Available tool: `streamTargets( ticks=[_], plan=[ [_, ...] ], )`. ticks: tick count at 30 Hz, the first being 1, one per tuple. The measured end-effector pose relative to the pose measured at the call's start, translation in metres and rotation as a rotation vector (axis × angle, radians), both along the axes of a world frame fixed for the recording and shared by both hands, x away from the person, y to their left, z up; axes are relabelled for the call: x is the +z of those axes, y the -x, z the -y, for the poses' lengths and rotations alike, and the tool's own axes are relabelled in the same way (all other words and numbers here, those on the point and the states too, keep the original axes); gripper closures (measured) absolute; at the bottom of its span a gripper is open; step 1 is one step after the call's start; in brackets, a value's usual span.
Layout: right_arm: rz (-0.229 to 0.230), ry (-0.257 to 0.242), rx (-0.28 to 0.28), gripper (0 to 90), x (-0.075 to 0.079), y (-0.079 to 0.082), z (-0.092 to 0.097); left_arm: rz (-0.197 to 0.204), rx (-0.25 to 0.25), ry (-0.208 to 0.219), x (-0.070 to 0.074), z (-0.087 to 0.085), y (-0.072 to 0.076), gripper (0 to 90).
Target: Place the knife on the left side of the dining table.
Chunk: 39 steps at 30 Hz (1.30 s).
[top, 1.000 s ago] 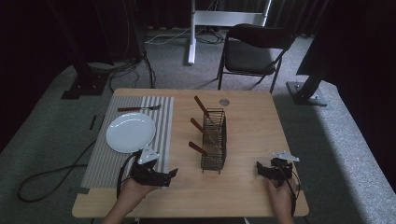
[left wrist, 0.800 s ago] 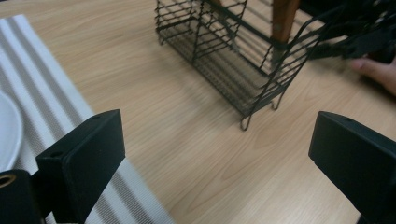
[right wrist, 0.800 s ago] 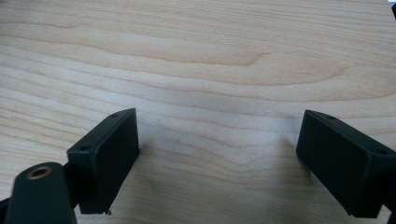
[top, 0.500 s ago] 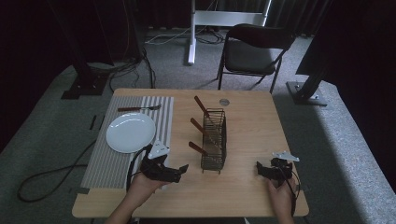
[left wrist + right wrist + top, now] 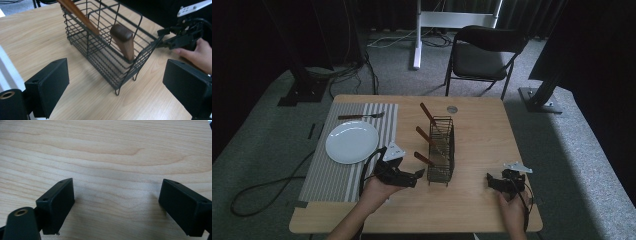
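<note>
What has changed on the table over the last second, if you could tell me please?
The left gripper has moved right, from near the striped mat toward the wire basket, and now points with open jaws at the nearest wooden handle. It has not taken hold of anything. The right gripper has stayed open by the table's near right edge, and the plate, fork and basket have not shifted.

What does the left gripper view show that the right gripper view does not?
Left gripper view alone: the wire basket with two brown wooden handles leaning in it, and the other hand-held gripper held by a hand beyond it. Right gripper view alone: nothing between its open jaws except bare wood. Both share the light wooden table and two black jaws standing wide apart.
</note>
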State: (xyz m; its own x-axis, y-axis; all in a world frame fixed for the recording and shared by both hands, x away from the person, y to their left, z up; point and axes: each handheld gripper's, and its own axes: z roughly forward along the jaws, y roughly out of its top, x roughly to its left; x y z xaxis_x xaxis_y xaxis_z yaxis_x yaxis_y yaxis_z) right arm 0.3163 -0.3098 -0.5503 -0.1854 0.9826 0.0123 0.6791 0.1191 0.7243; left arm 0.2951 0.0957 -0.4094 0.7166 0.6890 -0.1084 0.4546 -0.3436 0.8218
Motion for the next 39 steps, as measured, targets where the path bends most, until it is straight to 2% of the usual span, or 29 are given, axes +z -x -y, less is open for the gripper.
streamTargets(
  ticks=[4, 6, 9, 15, 18, 22, 25, 29, 31, 34, 35, 39],
  plan=[
    [0.0, 0.0, 0.0, 12.4, 0.0, 0.0, 0.0, -0.002, 0.002, 0.017, 0.002, 0.006, -0.004, 7.0],
    [0.0, 0.0, 0.0, 12.4, 0.0, 0.0, 0.0, 0.005, -0.002, 0.024, 0.003, 0.007, -0.005, 14.0],
    [0.0, 0.001, 0.0, 12.4, 0.0, 0.0, 0.0, 0.007, 0.007, 0.032, 0.004, 0.01, -0.007, 16.0],
    [0.0, 0.0, 0.0, 12.4, 0.0, 0.0, 0.0, 0.004, 0.012, 0.071, 0.003, 0.009, -0.008, 31.5],
    [0.0, 0.0, 0.0, 12.4, 0.0, 0.0, 0.0, -0.002, 0.001, 0.083, 0.005, 0.01, -0.007, 36.0],
    [0.001, 0.001, 0.001, 12.4, 0.0, 0.0, 0.0, -0.007, -0.002, 0.078, 0.005, 0.011, -0.008, 42.1],
    [0.0, 0.0, 0.0, 12.4, 0.0, 0.0, 0.0, -0.005, -0.013, 0.077, 0.004, 0.012, -0.008, 51.9],
    [0.0, 0.0, 0.0, 12.4, 0.0, 0.0, 0.0, -0.02, -0.025, 0.091, 0.002, 0.011, -0.01, 60.7],
    [0.001, 0.001, 0.001, 12.4, 0.0, 0.0, 0.0, -0.006, -0.017, 0.092, 0.002, 0.011, -0.01, 66.3],
    [0.001, 0.001, 0.001, 12.4, 0.0, 0.0, 0.0, -0.009, -0.034, 0.114, 0.004, 0.011, -0.01, 72.4],
    [0.001, 0.001, 0.001, 12.4, 0.0, 0.0, 0.0, -0.012, -0.04, 0.121, 0.004, 0.012, -0.01, 77.0],
    [0.001, 0.001, 0.001, 12.4, 0.0, 0.0, 0.0, -0.008, -0.058, 0.128, 0.006, 0.015, -0.01, 80.5]
  ],
)
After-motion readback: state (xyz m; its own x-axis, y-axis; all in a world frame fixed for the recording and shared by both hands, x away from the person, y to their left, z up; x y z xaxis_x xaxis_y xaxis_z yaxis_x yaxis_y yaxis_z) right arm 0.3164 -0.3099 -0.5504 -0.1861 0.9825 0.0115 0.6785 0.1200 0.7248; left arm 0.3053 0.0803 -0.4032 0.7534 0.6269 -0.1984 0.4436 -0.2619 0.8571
